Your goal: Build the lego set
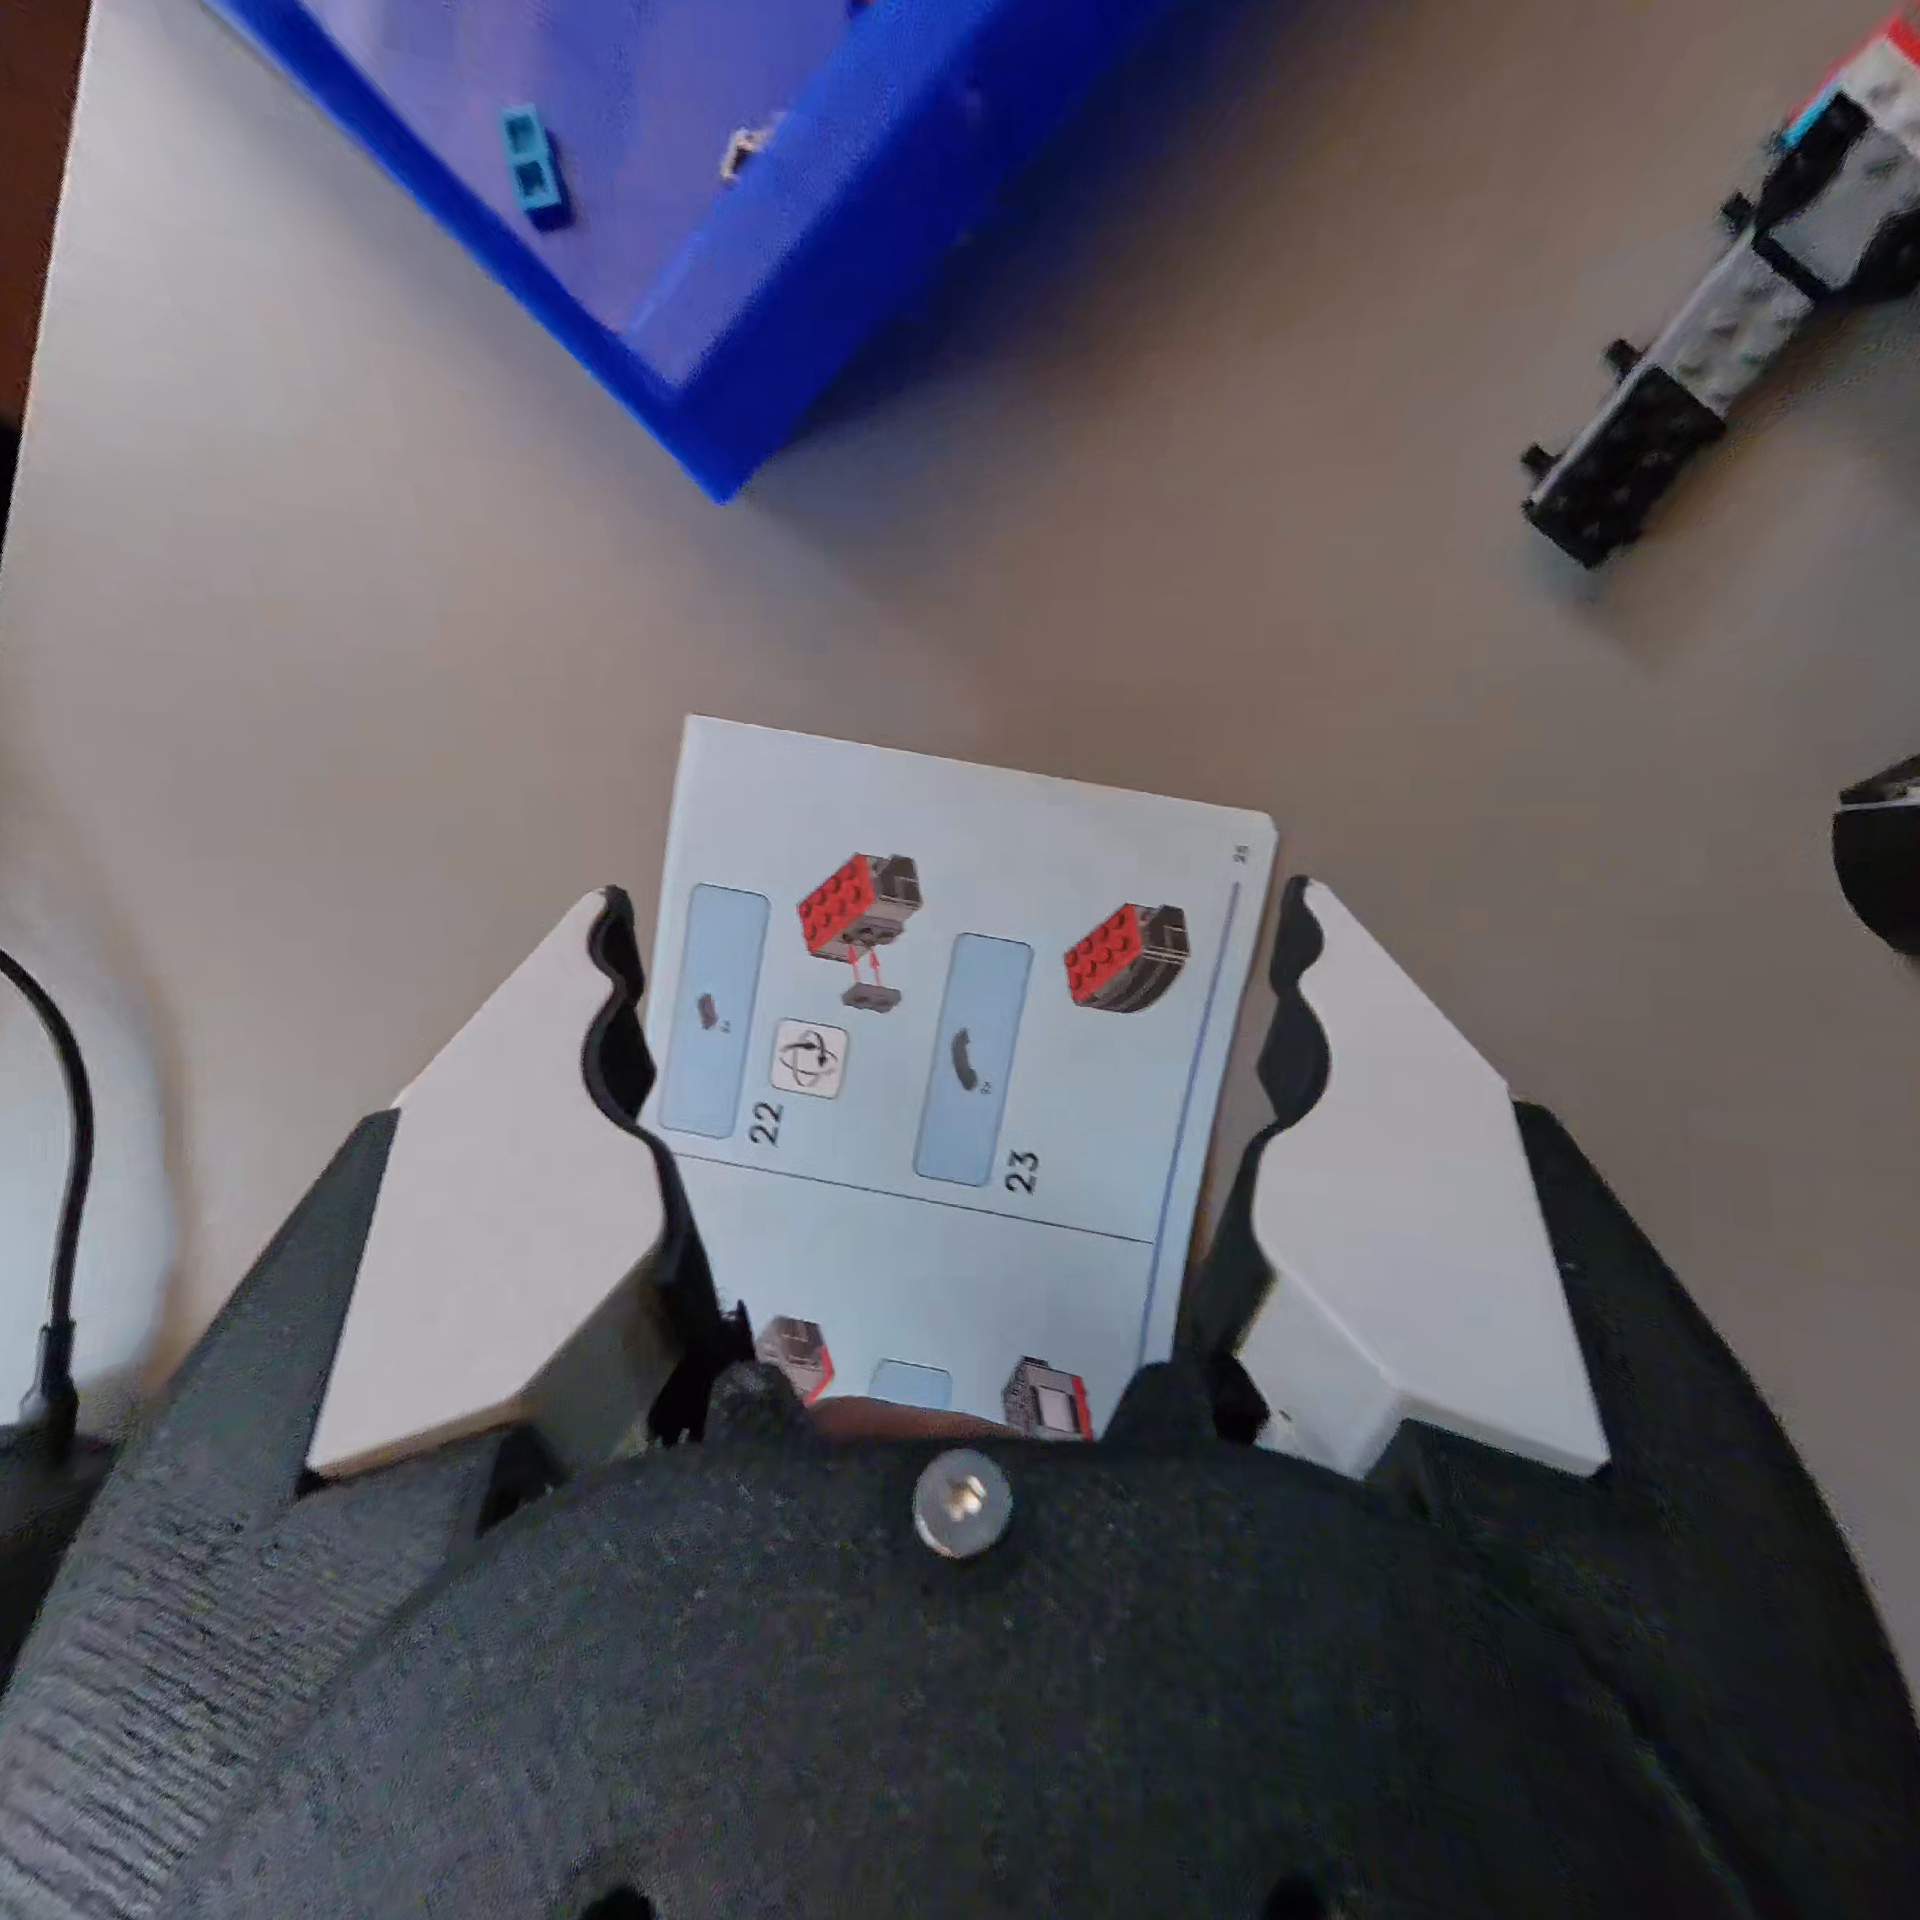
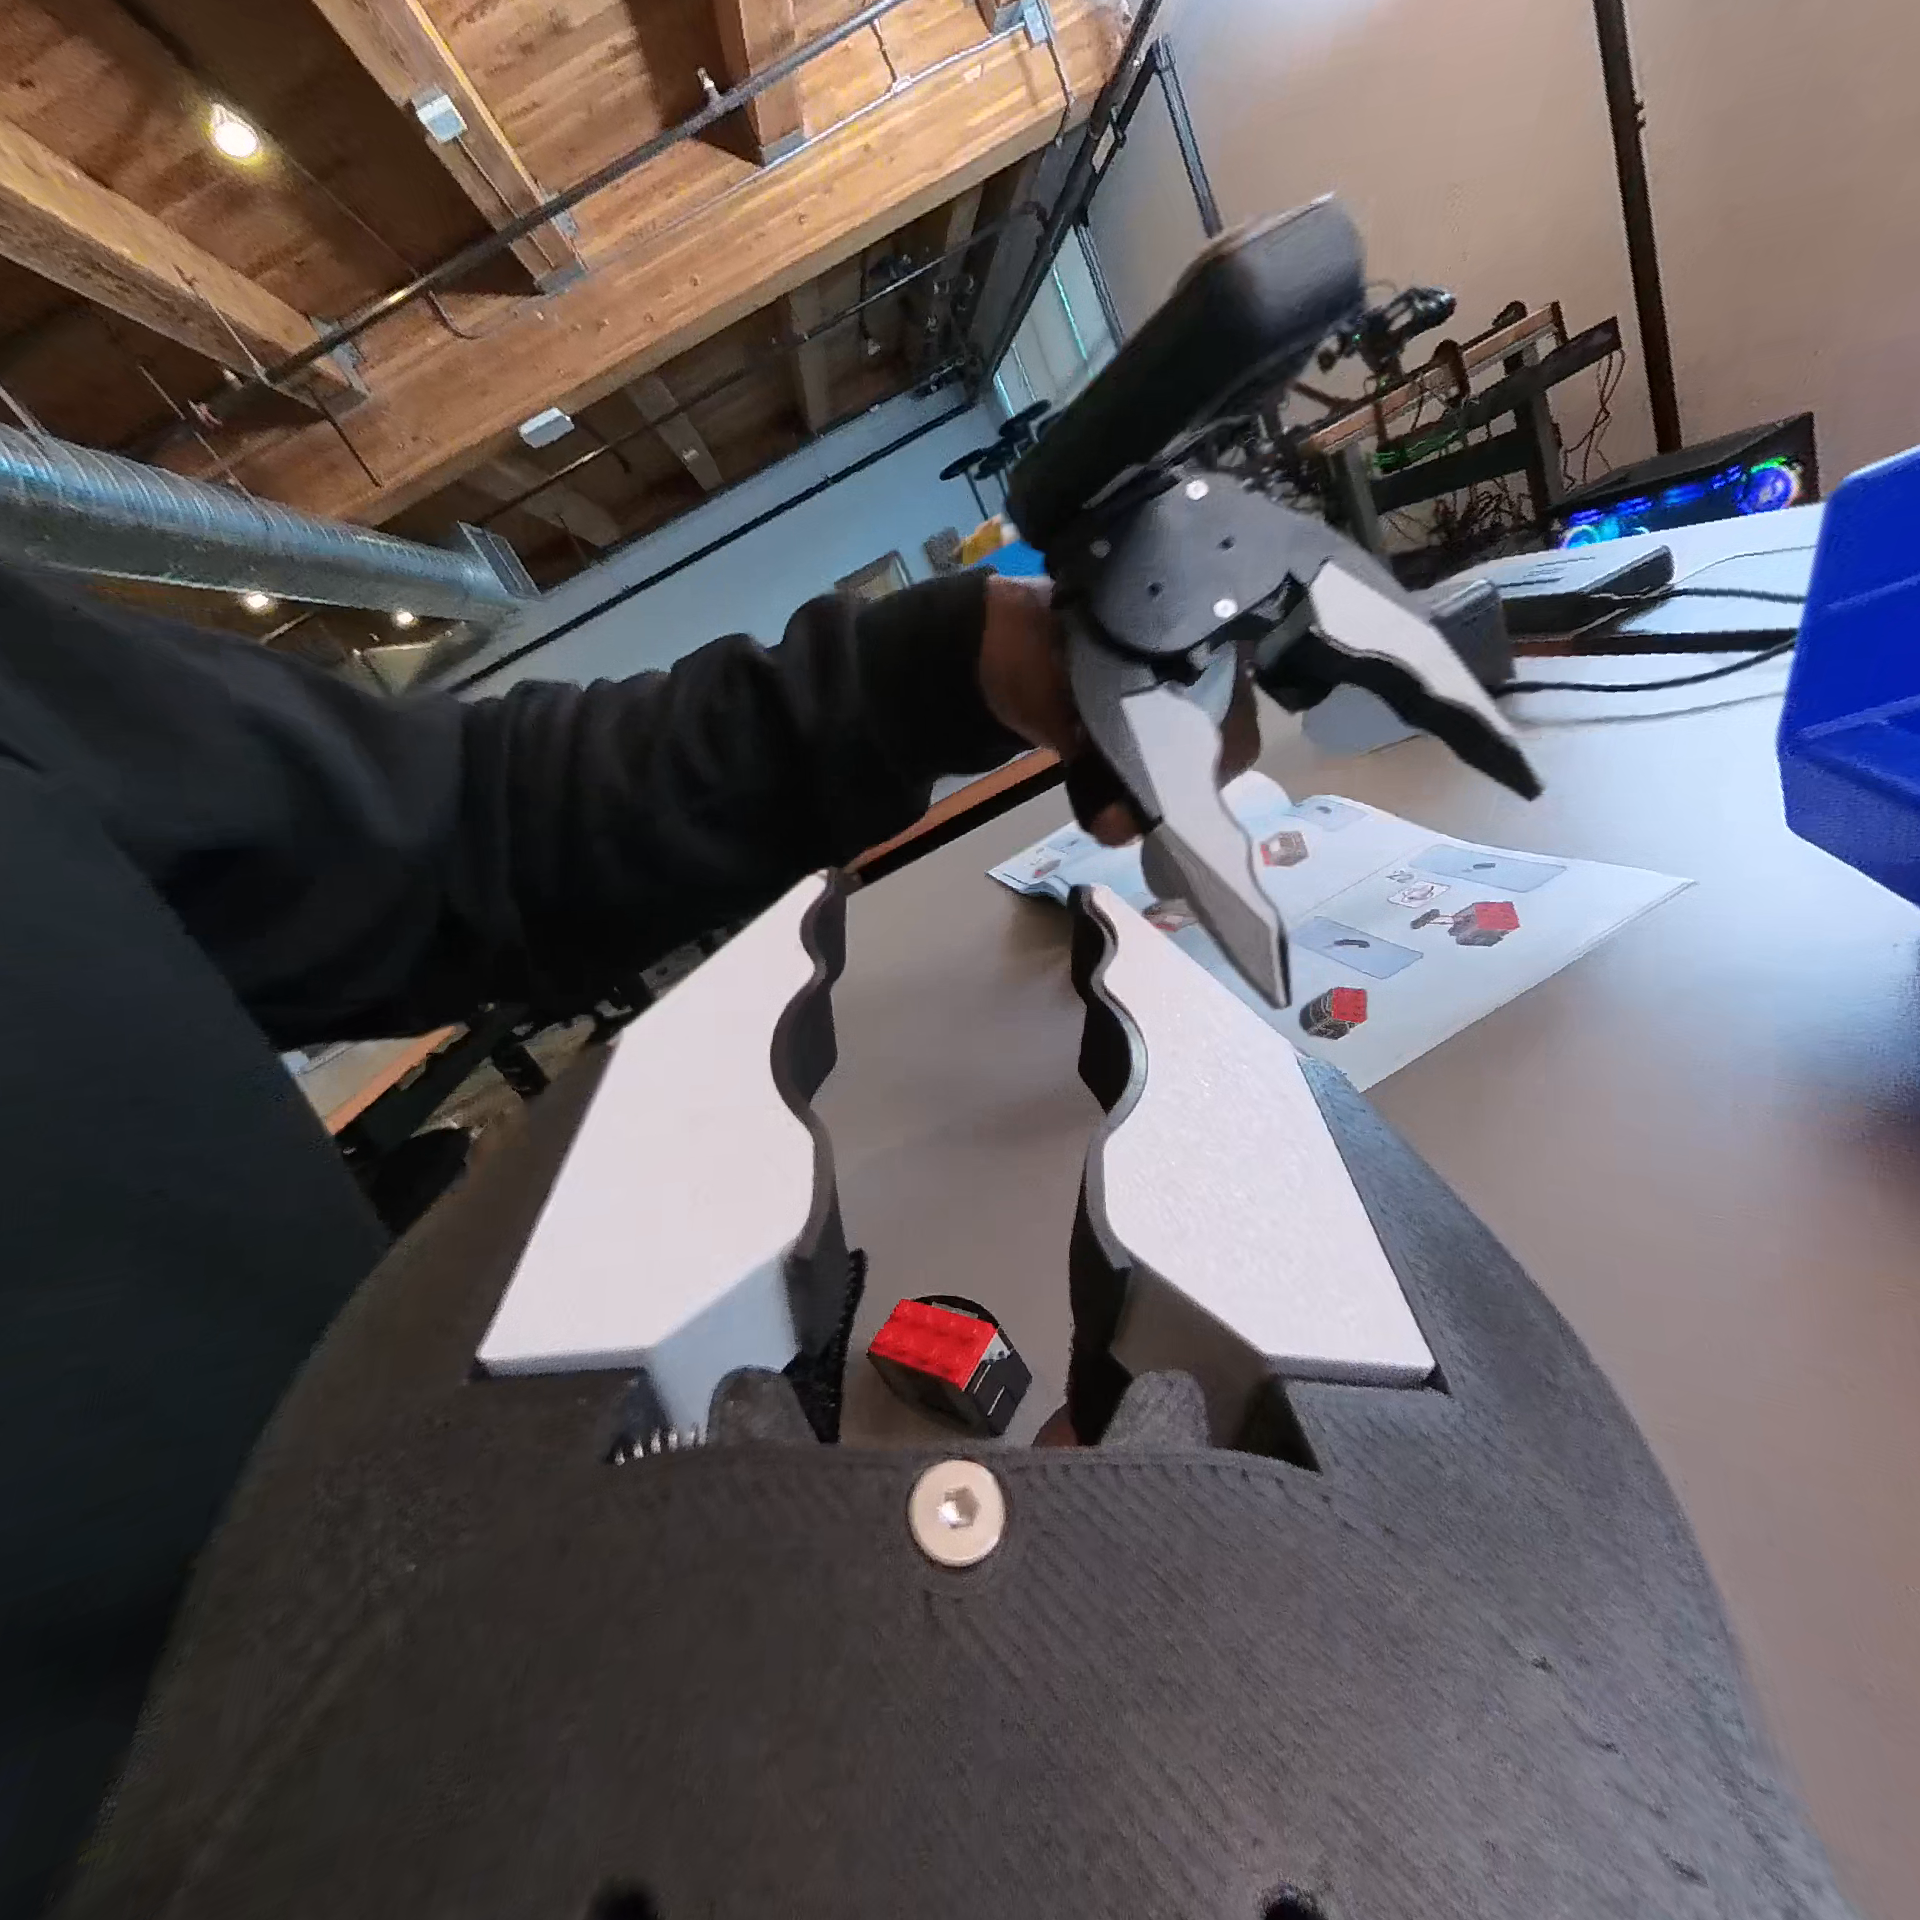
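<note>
The left gripper (image 1: pixel 951 904) hangs wide open above the instruction booklet (image 1: pixel 956 1029) on the grey table (image 1: pixel 1039 582), and the right gripper (image 2: pixel 956 914), open too and holding nothing, sits over a small red and black lego block (image 2: pixel 948 1363), near the blue bin (image 1: pixel 748 208).

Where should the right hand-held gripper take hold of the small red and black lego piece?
Across the two flat side walls of the red and black lego piece, probably from above: it lies free on the table between the open fingers of the right hand-held gripper.
</note>
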The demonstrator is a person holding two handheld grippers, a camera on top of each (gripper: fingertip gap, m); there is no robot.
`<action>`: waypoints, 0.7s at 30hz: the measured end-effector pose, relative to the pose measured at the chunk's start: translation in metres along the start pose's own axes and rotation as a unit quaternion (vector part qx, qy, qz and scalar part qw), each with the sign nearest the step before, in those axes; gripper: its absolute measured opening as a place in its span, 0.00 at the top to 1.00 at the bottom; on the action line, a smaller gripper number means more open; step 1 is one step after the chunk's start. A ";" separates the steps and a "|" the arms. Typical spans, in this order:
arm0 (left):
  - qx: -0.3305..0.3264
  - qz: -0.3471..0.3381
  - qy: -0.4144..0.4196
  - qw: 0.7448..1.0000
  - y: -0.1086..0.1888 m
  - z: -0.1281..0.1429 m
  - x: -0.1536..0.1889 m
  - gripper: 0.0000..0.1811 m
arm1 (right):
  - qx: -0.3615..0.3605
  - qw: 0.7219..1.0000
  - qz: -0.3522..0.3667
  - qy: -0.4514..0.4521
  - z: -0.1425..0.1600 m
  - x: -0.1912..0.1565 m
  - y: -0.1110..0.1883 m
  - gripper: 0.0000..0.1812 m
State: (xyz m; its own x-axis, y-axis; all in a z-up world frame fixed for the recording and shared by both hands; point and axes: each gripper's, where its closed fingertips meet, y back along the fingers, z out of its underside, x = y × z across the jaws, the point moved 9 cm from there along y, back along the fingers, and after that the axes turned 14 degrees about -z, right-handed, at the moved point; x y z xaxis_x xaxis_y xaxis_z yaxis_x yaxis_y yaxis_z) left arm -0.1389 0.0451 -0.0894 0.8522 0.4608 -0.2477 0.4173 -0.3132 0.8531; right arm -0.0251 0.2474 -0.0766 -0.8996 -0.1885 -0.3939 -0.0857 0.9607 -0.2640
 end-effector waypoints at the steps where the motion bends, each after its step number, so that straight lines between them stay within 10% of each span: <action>1: 0.003 -0.011 -0.004 1.000 0.002 0.003 0.007 0.35 | 0.003 1.000 -0.002 -0.005 0.000 0.001 0.001 0.76; 21: -0.033 -0.009 0.030 0.999 0.014 0.041 0.052 0.60 | -0.015 1.000 -0.017 -0.008 0.002 0.000 -0.003 0.77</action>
State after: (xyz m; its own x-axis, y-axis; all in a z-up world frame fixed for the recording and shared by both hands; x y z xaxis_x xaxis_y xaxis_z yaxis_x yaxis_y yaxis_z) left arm -0.0762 0.0303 -0.1093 0.8231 0.5163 -0.2365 0.4087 -0.2495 0.8779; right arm -0.0237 0.2445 -0.0776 -0.8888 -0.2250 -0.3994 -0.1301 0.9592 -0.2509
